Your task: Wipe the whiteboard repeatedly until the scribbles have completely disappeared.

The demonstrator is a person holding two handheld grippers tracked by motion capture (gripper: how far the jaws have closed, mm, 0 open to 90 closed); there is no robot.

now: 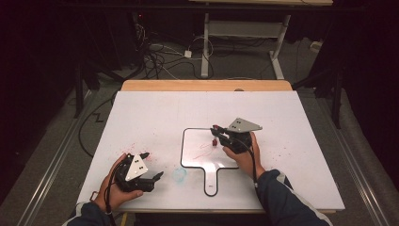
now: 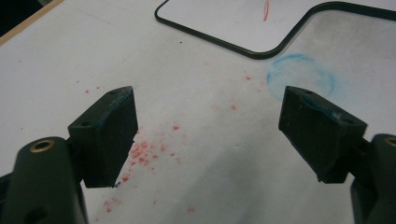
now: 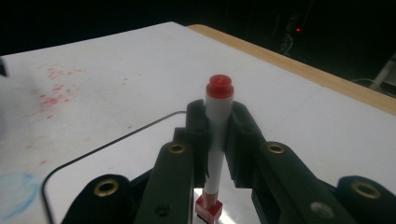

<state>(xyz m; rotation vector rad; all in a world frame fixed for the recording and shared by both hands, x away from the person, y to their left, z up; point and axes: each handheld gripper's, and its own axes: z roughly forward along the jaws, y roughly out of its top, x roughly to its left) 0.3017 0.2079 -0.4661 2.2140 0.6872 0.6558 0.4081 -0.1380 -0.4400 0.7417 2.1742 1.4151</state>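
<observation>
The right gripper (image 1: 217,134) has its jaws clamped on a red marker (image 3: 218,135), held upright over the small whiteboard (image 1: 190,141) (red scribbles already on it) in the middle of the worktop (image 1: 150,113). The left gripper (image 1: 153,165) rests near the front edge, jaws spread wide, beside a blue smudge (image 2: 301,74)
</observation>
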